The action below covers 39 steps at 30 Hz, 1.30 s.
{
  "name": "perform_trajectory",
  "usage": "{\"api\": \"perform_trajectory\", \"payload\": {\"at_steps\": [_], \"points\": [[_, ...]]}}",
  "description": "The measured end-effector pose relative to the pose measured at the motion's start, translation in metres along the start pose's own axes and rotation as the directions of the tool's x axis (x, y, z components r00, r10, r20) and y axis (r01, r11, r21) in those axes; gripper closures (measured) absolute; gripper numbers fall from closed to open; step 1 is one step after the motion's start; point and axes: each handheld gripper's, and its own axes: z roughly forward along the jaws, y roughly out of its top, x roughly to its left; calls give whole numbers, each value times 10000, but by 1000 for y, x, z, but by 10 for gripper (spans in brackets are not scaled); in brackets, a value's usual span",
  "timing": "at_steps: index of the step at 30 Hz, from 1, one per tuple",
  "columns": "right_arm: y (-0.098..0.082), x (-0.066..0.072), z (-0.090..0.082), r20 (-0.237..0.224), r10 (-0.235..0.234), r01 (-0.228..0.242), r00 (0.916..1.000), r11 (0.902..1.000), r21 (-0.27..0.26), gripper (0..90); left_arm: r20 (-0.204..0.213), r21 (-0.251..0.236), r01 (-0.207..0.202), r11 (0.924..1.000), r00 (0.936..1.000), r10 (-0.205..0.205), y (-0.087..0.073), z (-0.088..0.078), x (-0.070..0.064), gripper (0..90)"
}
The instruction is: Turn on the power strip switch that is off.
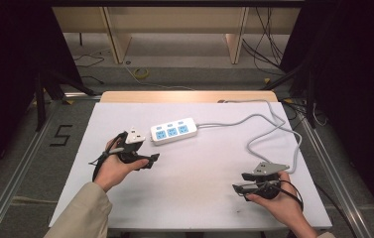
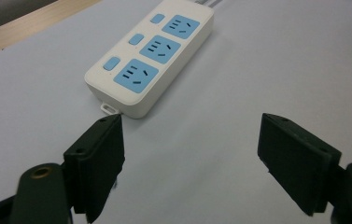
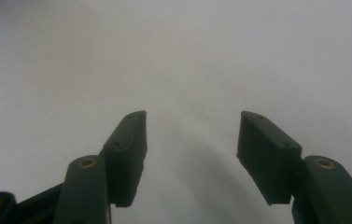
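A white power strip (image 1: 173,131) (image 2: 150,56) with three blue sockets and three blue switches lies across the middle of the white table (image 1: 199,198). Its grey cable (image 1: 269,129) runs off to the right and loops back. My left gripper (image 1: 151,159) (image 2: 190,154) is held just below the strip's left end, jaws wide open, nothing between them. In the left gripper view the strip's near end lies just beyond the left fingertip (image 2: 110,135). My right gripper (image 1: 240,181) (image 3: 191,144) rests low at the table's right front, open over bare table.
The cable loop (image 1: 293,148) lies just beyond the right hand. A wooden strip (image 1: 189,96) borders the table's far edge. Dark stands (image 1: 40,94) and floor cables (image 1: 269,54) sit beyond and beside the table.
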Motion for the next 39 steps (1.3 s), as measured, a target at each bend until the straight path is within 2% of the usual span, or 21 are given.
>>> {"api": "perform_trajectory", "payload": {"at_steps": [12, 16, 23, 28, 34, 39], "points": [[0, 0, -1, 18, 16, -16, 10000, 9999, -114, 429, 137, -268, -164, 9995, 9998, 167, -13, -12, -5, 193], [0, 0, -1, -3, 19, -19, 10000, 9999, -103, 427, 110, -228, -209, 9995, 9997, 211, -25, -16, -6, 187], [0, 0, 0, -11, 11, -11, 10000, 10000, -74, 427, 157, -172, 35, 9998, 9999, -32, -50, -19, -6, 184], [-1, 0, 0, -31, 29, -30, 10000, 10000, -54, 427, 100, -88, 40, 10000, 9999, -39, -66, -19, -9, 183], [-1, 0, 0, -13, 28, -29, 10000, 10000, -78, 426, -132, -207, 289, 9994, 9995, -292, -73, -22, -4, 171], [-1, 0, -1, -8, 58, -58, 10000, 9999, -98, 426, -549, -326, 480, 9983, 9973, -497, -75, -23, 1, 159]]}}
